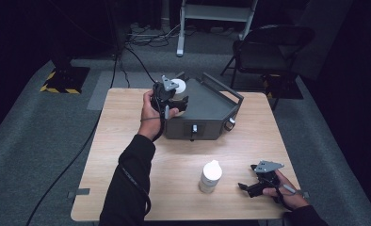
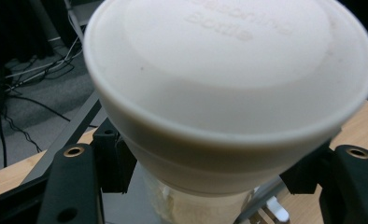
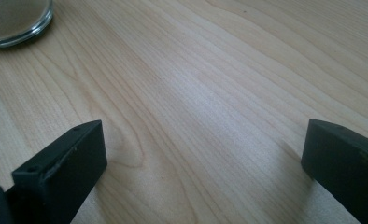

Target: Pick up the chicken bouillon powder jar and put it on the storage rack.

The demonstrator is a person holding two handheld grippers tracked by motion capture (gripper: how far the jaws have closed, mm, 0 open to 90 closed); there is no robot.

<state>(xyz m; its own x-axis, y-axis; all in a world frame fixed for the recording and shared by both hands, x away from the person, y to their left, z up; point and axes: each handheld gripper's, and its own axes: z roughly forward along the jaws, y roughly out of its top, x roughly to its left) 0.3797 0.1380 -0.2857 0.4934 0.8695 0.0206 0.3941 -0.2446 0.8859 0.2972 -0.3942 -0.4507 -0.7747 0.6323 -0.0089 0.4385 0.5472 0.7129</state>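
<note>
Bottle (image 1: pixel 179 86), white-capped, held in the left gripper (image 1: pixel 173 96) above the rear left corner of the table (image 1: pixel 127 155), at the left edge of a dark grey tray (image 1: pixel 212 101). In the high view the bottle appears as a small white disc beside the gripper's grey plate, with the person's left hand (image 1: pixel 151 110) wrapped around the gripper body. The left gripper view gives the detail that the high view lacks: the bottle (image 2: pixel 229 88) lies along the camera's line, its round white end with raised lettering turned toward the lens, and the black jaws close on its clear body from both sides. The tray's rail and the floor cables run behind it.

A second bottle (image 1: pixel 210 176), same white cap, stands upright on the table near the front edge, just left of the right gripper (image 1: pixel 251 184), apart from it. The right gripper view shows the jaws spread wide over bare wood with nothing between them, and the glass base of the second bottle (image 3: pixel 15 18) at the upper left corner. The high view adds the right hand (image 1: pixel 280 188) that rests with this gripper at the front right corner.
</note>
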